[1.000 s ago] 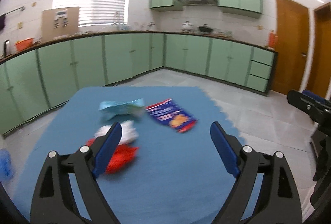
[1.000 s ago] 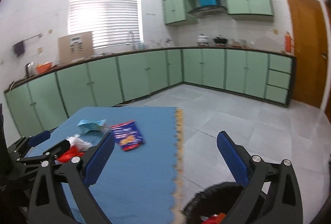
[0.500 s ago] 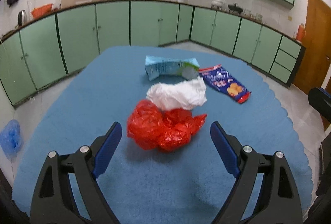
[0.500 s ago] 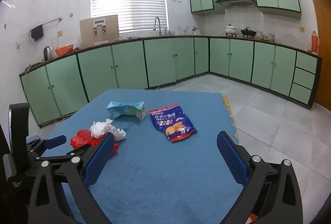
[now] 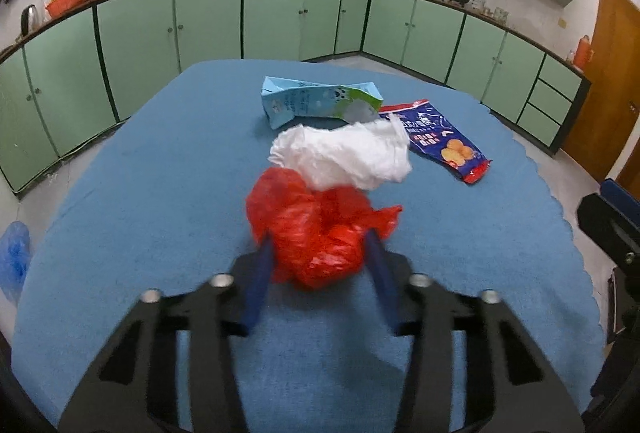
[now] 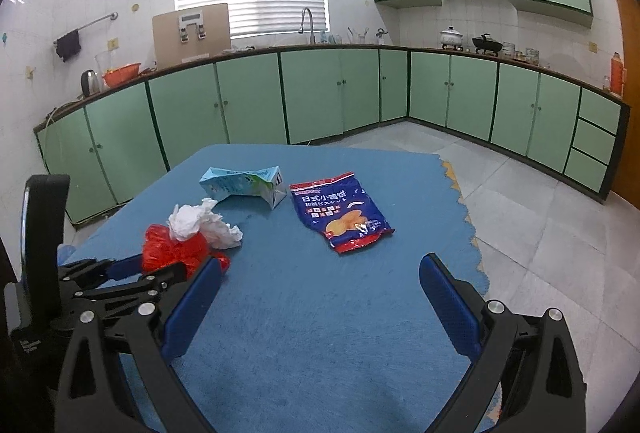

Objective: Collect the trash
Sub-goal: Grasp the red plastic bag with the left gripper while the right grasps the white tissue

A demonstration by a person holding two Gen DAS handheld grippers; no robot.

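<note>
A crumpled red plastic bag (image 5: 316,233) lies on the blue mat (image 5: 140,193). My left gripper (image 5: 318,265) has its jaws pressed against both sides of the bag; it also shows in the right wrist view (image 6: 160,265). White crumpled paper (image 5: 348,153) rests just behind the bag, touching it. A light blue carton (image 5: 316,101) lies flattened further back. A blue snack packet (image 5: 436,141) lies to the right. My right gripper (image 6: 320,309) is open and empty above the mat, short of the packet (image 6: 340,213).
Green kitchen cabinets (image 6: 320,93) line the far walls behind the mat. Grey tiled floor (image 6: 540,213) lies right of the mat's scalloped edge. A blue bag (image 5: 14,253) sits on the floor at the left. A brown door (image 5: 600,81) stands at the right.
My left gripper has moved forward and closed its jaws from wide open onto the red bag. My right gripper has drifted slightly closer to the trash and stays open.
</note>
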